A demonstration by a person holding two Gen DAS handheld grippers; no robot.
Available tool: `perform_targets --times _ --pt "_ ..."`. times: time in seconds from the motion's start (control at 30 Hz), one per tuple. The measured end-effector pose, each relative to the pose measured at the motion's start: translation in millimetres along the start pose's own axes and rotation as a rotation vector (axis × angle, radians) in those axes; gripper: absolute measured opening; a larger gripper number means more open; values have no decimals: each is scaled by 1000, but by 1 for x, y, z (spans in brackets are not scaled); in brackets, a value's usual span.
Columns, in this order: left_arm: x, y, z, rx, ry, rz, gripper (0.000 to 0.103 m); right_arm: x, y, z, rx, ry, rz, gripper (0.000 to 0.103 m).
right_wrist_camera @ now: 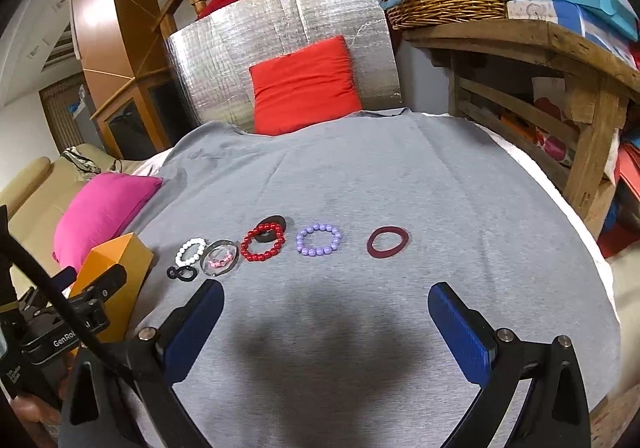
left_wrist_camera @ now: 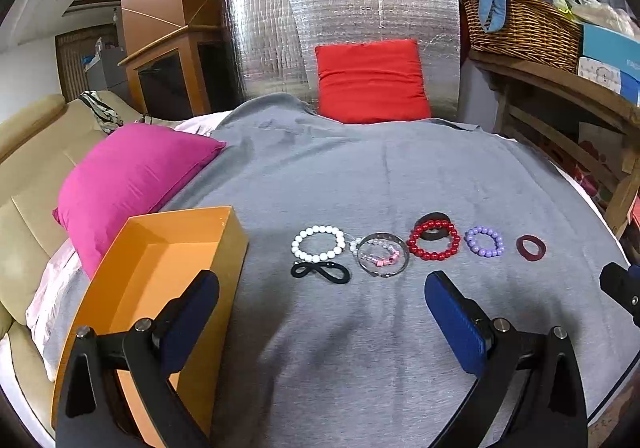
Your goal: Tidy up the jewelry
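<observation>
Grey cloth (left_wrist_camera: 360, 348): it covered the surface and lay soft and creased, so a bracelet would likely sink a little under a pressing finger.
Orange box (left_wrist_camera: 160, 276): it stood open and empty at the left end of the row, probably where the jewelry belongs.
Left tool (left_wrist_camera: 320, 304): its fingers were spread wide and held nothing, hovering short of the row.
Right tool (right_wrist_camera: 326, 312): likewise wide apart and empty, just short of the row.
White bead bracelet (left_wrist_camera: 318, 244): nearest the box, touching the black twisted band (left_wrist_camera: 320, 274).
Clear bangle (left_wrist_camera: 383, 254): a pink piece lay inside it; lifting one risked dragging the other.
Red bead bracelet (left_wrist_camera: 434, 246): overlapped a black ring.
Purple bead bracelet (right_wrist_camera: 319, 239): lay apart from its neighbours.
Maroon ring (right_wrist_camera: 388, 242): lay alone at the right end, flat and thin; pinch across its rim.
</observation>
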State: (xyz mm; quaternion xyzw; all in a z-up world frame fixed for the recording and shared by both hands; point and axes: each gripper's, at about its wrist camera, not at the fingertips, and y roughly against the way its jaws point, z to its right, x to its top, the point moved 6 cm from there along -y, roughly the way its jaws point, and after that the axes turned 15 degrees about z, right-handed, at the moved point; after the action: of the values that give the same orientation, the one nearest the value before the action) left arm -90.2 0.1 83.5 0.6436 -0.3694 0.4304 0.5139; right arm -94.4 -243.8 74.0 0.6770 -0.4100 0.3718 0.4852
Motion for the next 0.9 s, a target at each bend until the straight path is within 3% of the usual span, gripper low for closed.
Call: perform_targets --times 0.2,0.27,0.33,0.43,0.57,0.6,0.67,0.77,0.9 --pt "-6 -23 -5 -81 69 -75 102 8 -15 20 -32 -12 -1 103" --pt "-13 -37 -10 -79 84 -115 102 9 -25 31 -49 -31 -13 100" --pt "-21 -49 -12 -87 86 -144 102 4 -44 45 -55 -73 -71 88" --pt "-31 -64 -10 -122 101 -190 102 -9 -69 56 -76 -103 -145 83" --pt "-37 -79 0 -156 84 -208 102 -14 -105 57 -100 -73 -178 81" --pt "-39 -83 3 -166 81 -216 102 -16 -113 59 -106 -77 -194 76" --pt "-40 -92 9 -195 86 -226 100 -21 -125 58 -114 -94 -226 72" --pt "-41 -107 16 -213 83 -232 88 -25 -136 63 -139 -100 -238 70" --pt "-46 -127 24 -253 136 -273 84 -31 -147 74 -163 -135 -261 59"
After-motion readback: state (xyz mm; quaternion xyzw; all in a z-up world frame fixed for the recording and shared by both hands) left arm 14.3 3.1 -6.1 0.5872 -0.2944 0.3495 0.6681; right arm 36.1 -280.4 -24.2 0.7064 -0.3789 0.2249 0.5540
